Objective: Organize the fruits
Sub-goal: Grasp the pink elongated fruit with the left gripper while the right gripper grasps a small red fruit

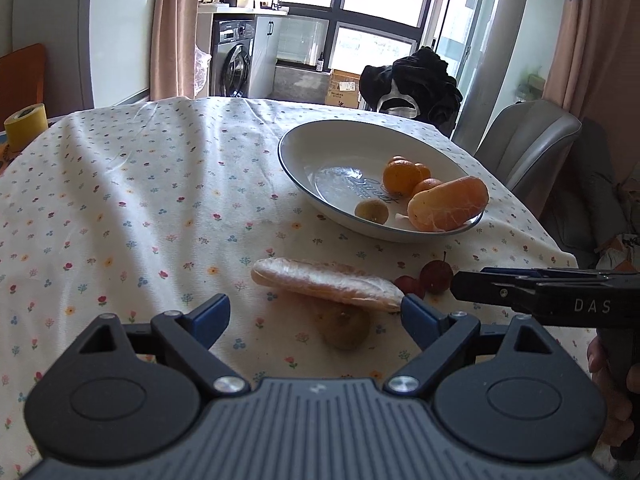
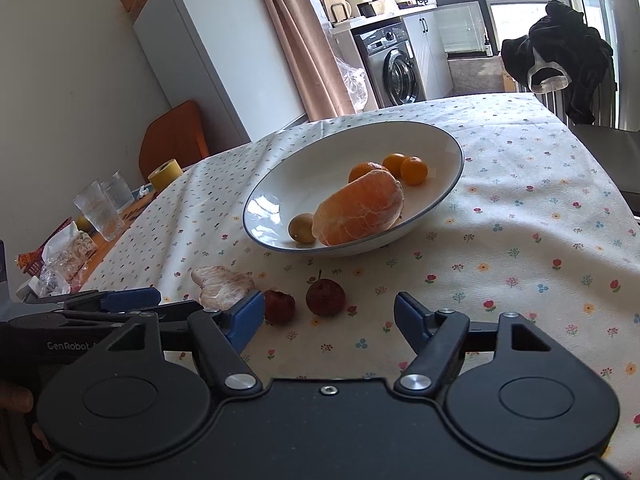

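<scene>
The left gripper hangs nearest, jaws spread over a pale peeled citrus segment and a brown kiwi; the right gripper gapes before two small red crab-apples. Beyond sits the blue-rimmed white ceramic bowl, already holding fruit. The soft segment could tear under a hard squeeze.

One white blue-rimmed ceramic bowl holds three small round orange citrus fruits, one large peeled orange segment and one small brownish-green fruit. Near it lie two dark red round fruits, one pale peeled segment and one brown kiwi.
</scene>
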### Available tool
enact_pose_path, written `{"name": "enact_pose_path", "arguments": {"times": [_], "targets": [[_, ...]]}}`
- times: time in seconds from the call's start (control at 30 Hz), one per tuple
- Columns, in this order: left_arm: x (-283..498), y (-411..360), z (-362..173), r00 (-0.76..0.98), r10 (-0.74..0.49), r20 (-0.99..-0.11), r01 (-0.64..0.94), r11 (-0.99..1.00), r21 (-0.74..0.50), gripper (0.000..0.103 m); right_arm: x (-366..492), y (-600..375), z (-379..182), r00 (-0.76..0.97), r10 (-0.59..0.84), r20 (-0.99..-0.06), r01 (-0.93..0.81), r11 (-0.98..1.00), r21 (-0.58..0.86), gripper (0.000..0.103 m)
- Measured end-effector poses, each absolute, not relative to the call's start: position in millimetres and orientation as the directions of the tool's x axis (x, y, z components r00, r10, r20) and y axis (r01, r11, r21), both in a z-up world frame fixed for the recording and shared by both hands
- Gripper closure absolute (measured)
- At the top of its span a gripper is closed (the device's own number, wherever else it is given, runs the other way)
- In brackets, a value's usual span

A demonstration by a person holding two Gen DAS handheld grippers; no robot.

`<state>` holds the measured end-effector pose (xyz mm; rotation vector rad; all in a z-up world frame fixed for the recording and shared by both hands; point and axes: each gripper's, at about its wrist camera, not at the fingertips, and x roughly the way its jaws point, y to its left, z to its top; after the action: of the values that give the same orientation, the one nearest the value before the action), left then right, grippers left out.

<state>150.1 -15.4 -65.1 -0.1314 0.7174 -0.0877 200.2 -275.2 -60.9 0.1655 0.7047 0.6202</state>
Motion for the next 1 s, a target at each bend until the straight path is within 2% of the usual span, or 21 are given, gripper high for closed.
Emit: {"name": "enact_pose_path", "arguments": {"times": [0.33, 0.7, 0.87, 1.0], "targets": [[162.8, -19.0, -67.2, 0.738, -0.173, -0.652, 0.085, 0.983, -0.164, 0.011, 208.1, -269.4, -67.5, 0.572, 0.591, -0.568, -0.48, 0.803, 0.352, 0.05], [178.7, -21.9, -75.0, 0.718, -0.176, -0.674, 0.086, 0.983, -0.164, 0.011, 212.3, -268.5, -70.0, 0.568, 0.593, -0.571, -0.48, 0.802, 0.356, 0.051], [182.3, -25.7, -77.3, 0.723, -0.154, -0.673, 0.083, 0.987, -0.136, 0.011, 216.8, -268.2, -71.0, 0.556, 0.608, -0.567, -0.492, 0.79, 0.365, 0.058], [183.6, -21.7, -76.3, 0.727, -0.164, -0.667, 0.072, 0.984, -0.164, 0.011, 219.9, -268.3, -71.8, 0.543, 0.624, -0.563, -0.504, 0.778, 0.375, 0.059]]}}
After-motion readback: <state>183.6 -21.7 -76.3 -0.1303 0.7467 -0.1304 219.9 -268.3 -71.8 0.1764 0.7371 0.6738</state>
